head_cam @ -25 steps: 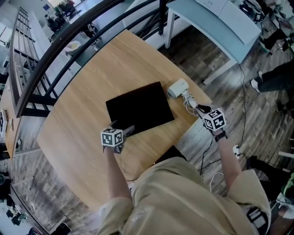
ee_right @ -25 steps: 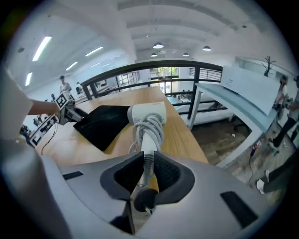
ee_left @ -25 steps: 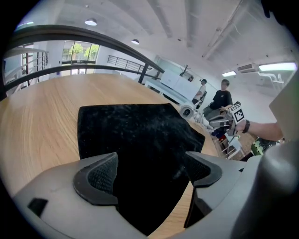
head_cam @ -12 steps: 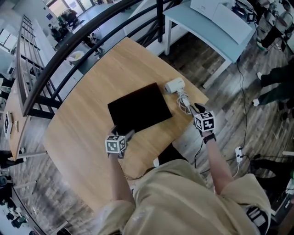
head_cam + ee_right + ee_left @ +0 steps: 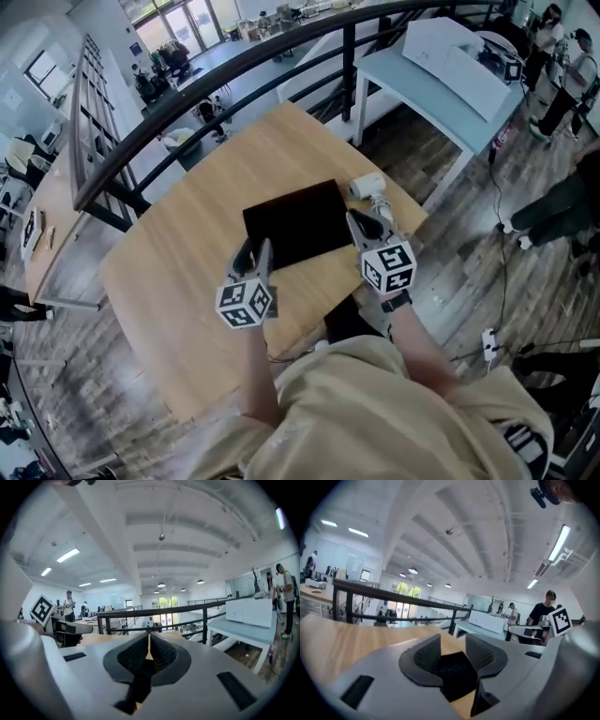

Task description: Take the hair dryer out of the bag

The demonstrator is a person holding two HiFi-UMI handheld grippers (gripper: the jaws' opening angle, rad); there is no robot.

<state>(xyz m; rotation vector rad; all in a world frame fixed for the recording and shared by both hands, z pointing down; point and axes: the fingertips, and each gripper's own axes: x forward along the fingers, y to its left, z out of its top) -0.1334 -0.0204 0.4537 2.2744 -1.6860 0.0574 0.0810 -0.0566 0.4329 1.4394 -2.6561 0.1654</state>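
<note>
A flat black bag (image 5: 292, 225) lies on the round wooden table (image 5: 178, 234). The white hair dryer (image 5: 367, 186) rests on the table just right of the bag, its cord trailing toward me. My left gripper (image 5: 255, 251) hangs above the bag's near left corner, pointing almost level; its jaws are closing with nothing between them. Through their gap (image 5: 452, 641) I see the bag (image 5: 457, 674) below. My right gripper (image 5: 364, 223) floats over the bag's near right corner, shut and empty, with its fingertips meeting (image 5: 149, 637).
A black railing (image 5: 234, 70) curves behind the table. A pale table with a white box (image 5: 450, 61) stands at the back right. People stand at the far right (image 5: 562, 47). Cables lie on the wood floor (image 5: 487, 337).
Both grippers have lifted off the table and tipped up toward level. The left one left the bag's near edge. The right one came in from the cord beside the dryer.
</note>
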